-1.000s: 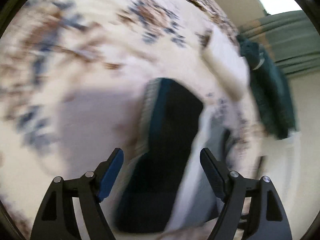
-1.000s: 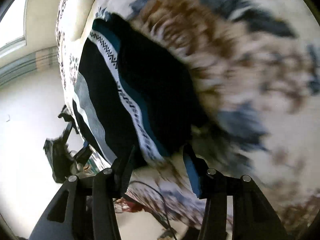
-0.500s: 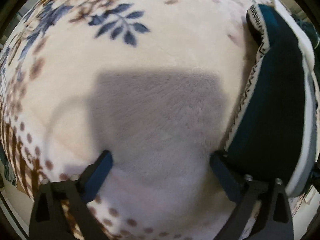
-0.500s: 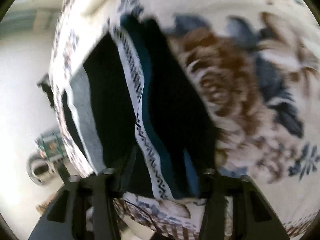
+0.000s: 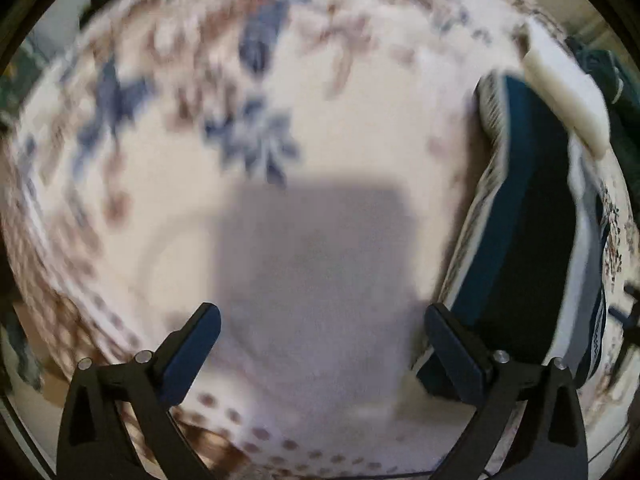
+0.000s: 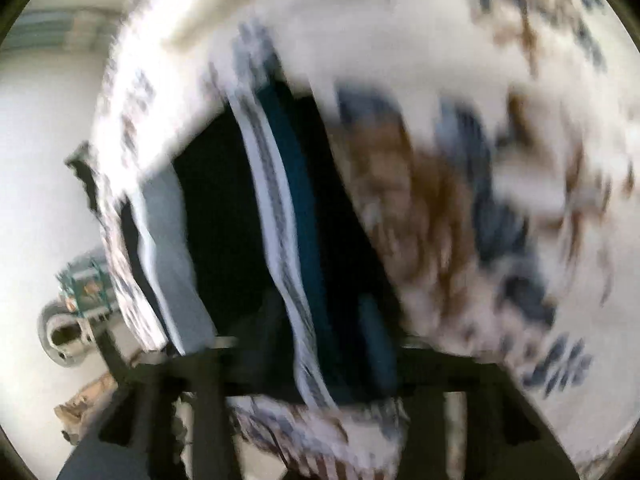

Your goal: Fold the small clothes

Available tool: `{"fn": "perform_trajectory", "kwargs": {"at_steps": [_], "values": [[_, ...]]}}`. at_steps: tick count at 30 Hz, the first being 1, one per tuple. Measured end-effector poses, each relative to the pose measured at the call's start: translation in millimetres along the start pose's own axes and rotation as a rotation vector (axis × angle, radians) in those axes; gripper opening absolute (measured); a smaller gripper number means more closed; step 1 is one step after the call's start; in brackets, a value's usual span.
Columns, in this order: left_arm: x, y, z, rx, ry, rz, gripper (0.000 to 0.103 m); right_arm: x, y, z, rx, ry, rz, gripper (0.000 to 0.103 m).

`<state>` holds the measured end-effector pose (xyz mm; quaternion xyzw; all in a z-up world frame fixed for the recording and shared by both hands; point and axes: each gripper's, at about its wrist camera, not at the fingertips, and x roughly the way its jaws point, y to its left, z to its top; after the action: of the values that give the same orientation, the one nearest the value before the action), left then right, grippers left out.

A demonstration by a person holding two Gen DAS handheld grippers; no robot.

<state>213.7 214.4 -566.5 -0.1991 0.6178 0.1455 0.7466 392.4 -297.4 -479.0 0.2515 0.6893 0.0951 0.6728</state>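
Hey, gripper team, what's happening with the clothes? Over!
Left gripper open, empty over blanket. Right gripper blurred, grip unclear. Dark teal garment lies on blanket. Nothing blocking.

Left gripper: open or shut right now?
Open. The left gripper has its jaws wide apart with only the floral blanket between them; the dark garment lies beside its right finger, ungripped.

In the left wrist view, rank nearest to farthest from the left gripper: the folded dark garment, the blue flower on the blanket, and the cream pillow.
From the left gripper:
1. Folded dark garment, right side; its near end lies by the right finger.
2. Blue flower on the blanket, ahead and slightly left.
3. Cream pillow, far upper right, beyond the garment's far end.
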Motion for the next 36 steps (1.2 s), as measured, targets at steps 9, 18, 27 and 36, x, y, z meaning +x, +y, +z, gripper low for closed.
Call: {"fn": "perform_trajectory", "kwargs": {"at_steps": [9, 18, 27, 36], "values": [[5, -50, 82, 0.021, -0.084, -0.093, 0.103, 73, 2, 97, 0.046, 0.042, 0.170, 0.023], [24, -89, 112, 0.054, -0.068, -0.161, 0.103, 37, 26, 103, -0.009, -0.149, 0.074, 0.017], [17, -77, 90, 0.058, -0.039, -0.159, 0.103, 30, -21, 79, 0.110, 0.057, 0.140, 0.061], [14, -41, 32, -0.010, 0.056, -0.139, 0.103, 42, -34, -18, 0.145, 0.167, 0.180, 0.014]]}}
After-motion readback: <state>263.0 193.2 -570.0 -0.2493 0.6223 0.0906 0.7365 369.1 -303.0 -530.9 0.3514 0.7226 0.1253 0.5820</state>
